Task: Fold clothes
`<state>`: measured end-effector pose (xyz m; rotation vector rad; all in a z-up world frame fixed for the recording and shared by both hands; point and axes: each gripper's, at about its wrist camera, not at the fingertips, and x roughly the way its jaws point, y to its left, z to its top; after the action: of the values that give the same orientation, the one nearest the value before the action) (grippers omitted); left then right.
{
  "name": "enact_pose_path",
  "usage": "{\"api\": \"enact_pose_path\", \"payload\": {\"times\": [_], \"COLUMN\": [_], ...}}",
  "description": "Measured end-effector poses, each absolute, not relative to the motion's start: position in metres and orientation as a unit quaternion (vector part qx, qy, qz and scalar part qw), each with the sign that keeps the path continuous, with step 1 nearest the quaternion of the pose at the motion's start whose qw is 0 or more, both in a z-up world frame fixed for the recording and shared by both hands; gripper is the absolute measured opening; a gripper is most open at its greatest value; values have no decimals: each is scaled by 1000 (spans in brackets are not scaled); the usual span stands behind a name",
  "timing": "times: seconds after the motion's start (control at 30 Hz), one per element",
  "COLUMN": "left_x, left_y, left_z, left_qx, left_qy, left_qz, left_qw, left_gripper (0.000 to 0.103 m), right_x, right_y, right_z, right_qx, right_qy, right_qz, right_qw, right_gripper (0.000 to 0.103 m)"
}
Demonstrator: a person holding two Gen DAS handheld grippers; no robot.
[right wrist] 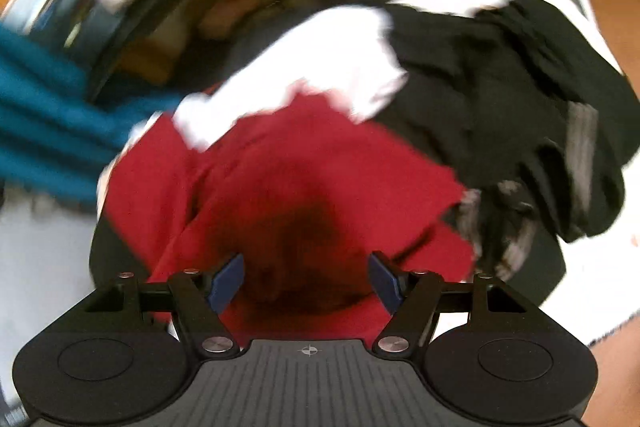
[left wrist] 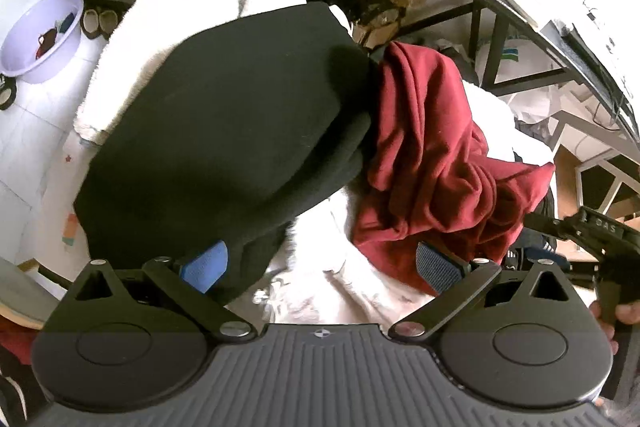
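Two garments crowd together; lilac basin (left wrist: 42, 39) apart

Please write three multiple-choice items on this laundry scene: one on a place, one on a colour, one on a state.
1. Where does the folded black garment lie?
A. On a white fleecy cloth
B. In the basin
C. On the desk

2. What colour is the crumpled garment beside it?
A. Teal
B. Dark red
C. Grey

3. How does the left tool stand?
A. Shut on the black garment
B. Open
C. Shut on nothing

Key: 1 A, white fleece shows around the black piece; 2 B, it is dark red in both views; 3 B, its blue pads stand far apart.
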<state>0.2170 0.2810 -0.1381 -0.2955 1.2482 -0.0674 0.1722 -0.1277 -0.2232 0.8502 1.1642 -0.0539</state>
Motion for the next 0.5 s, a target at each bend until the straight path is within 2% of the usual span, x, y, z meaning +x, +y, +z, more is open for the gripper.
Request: {"api": "enact_pose_path", "payload": {"times": [0.17,0.3,0.37,0.4,0.5], "left_x": [231,244,250,252,262], "left_y": [258,253,252,251,247], "left_z": [-134,-132,-131,-131,-134], "left_qx": [-119,-130,-133,-136,-136], "left_qy": [586,594,593,591,590], "left_qz": [-39,-42,-37,-35,-32], "left_qw": [801,793,794,794,795], "left_gripper": [103,103,103,103,103], "right_x": [184,208,215,216,200], "right_y": [-152,-137,-128,-125,-128], "right_z": [-238,-248,-250,-250,-240], "right_qx": [481,470,442,428,395], "right_qy": [503,528,544,550,545], "right_qz": [-16,-3,0,3,27], "right_qw": [718,707,713,717,739], "right_gripper": [65,62,36,16,9]}}
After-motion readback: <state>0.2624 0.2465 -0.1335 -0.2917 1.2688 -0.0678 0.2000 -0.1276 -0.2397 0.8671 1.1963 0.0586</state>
